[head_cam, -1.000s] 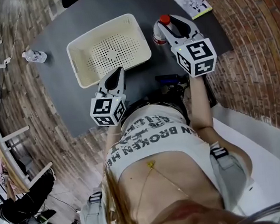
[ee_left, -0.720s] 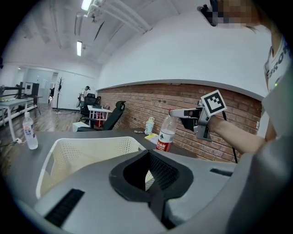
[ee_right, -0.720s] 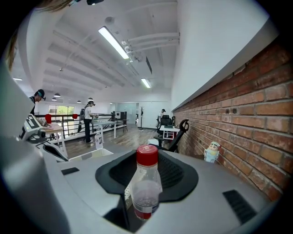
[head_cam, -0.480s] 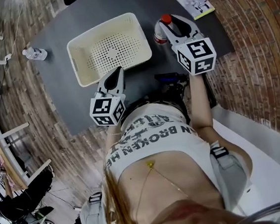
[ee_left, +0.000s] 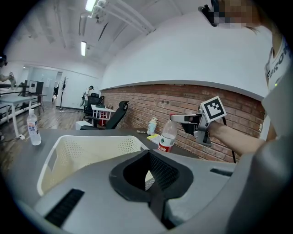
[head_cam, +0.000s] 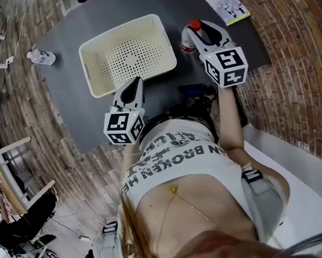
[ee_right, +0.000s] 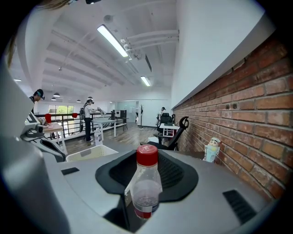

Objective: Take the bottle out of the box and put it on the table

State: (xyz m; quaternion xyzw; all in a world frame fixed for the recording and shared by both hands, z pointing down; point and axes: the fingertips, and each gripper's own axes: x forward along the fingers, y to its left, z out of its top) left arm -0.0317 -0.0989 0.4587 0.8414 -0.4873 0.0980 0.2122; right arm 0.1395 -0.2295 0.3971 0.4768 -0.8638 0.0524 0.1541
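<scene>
Dark table point(head_cam: 165, 2) beside brick wall point(head_cam: 291, 37): right gripper point(head_cam: 201, 31) clamps the bottle point(ee_right: 145, 194), left gripper point(head_cam: 137, 82) closed.

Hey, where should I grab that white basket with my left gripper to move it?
Take the white basket by the rim of its near long wall, coming down from above, one jaw inside, one outside. That wall is thin and upright, the basket is empty, and it faces the left gripper.
</scene>
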